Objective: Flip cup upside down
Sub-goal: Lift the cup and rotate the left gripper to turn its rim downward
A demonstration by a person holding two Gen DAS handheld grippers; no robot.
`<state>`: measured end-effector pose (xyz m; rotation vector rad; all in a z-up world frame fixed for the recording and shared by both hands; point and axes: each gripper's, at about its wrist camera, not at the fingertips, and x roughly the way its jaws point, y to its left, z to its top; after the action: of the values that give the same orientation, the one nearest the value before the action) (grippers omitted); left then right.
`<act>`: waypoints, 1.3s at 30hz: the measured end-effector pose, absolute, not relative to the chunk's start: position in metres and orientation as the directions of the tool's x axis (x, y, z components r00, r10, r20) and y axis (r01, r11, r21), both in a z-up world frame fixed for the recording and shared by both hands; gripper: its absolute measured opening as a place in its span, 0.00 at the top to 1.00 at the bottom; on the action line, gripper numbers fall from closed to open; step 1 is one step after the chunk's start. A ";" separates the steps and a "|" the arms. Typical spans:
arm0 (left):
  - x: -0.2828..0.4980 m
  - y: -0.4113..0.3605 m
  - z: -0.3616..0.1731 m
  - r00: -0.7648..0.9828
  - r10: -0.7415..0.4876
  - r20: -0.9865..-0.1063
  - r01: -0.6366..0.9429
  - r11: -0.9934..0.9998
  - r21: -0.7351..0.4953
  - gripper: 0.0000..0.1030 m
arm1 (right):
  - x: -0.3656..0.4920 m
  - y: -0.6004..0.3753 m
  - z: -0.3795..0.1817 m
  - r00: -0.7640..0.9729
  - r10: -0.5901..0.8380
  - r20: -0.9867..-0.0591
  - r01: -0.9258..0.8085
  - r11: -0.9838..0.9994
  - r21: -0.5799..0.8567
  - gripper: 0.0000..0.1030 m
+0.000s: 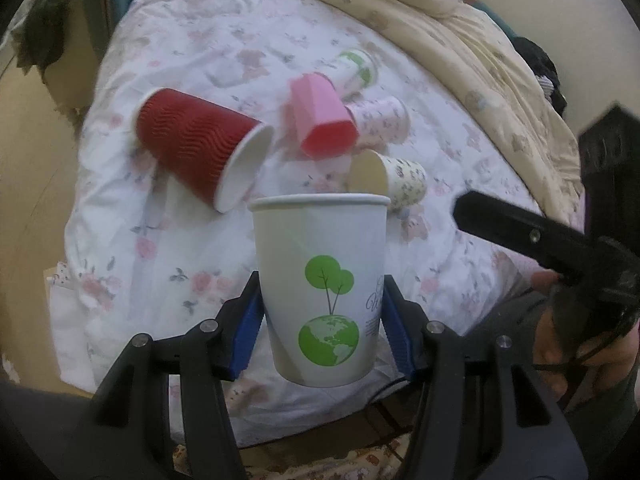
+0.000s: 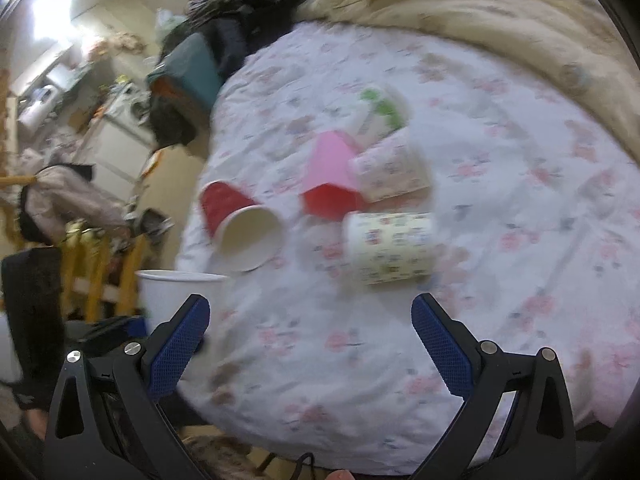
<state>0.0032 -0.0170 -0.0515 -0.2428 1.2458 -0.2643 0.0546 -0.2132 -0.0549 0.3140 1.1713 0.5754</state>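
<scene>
Paper, thin and light, the white cup (image 1: pixel 322 288) stands upright above the bed (image 1: pixel 160 240), clamped low on its walls by the left claw (image 1: pixel 322 320). Squeezing harder may crush it. The right claw (image 2: pixel 310 344) is apart, holding nothing.

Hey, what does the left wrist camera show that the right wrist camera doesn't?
Left wrist only: the tree-and-globe print on the white cup, upright, mouth up, clamped in the left gripper. Right wrist only: the open, empty right gripper and the cluttered room beside the bed. Both: the red cup, pink cup and floral cups lying on the floral sheet.
</scene>
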 end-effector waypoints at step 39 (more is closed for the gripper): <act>0.004 -0.017 -0.050 0.302 -0.255 -0.919 0.064 0.967 -0.248 0.50 | 0.061 -0.224 -0.074 0.248 0.515 -0.821 -0.155 0.857 0.492 0.00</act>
<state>0.0040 -0.0172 -0.0496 -0.1759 1.2484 -0.2131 0.0607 -0.2244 -0.0739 0.3402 1.2430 0.4685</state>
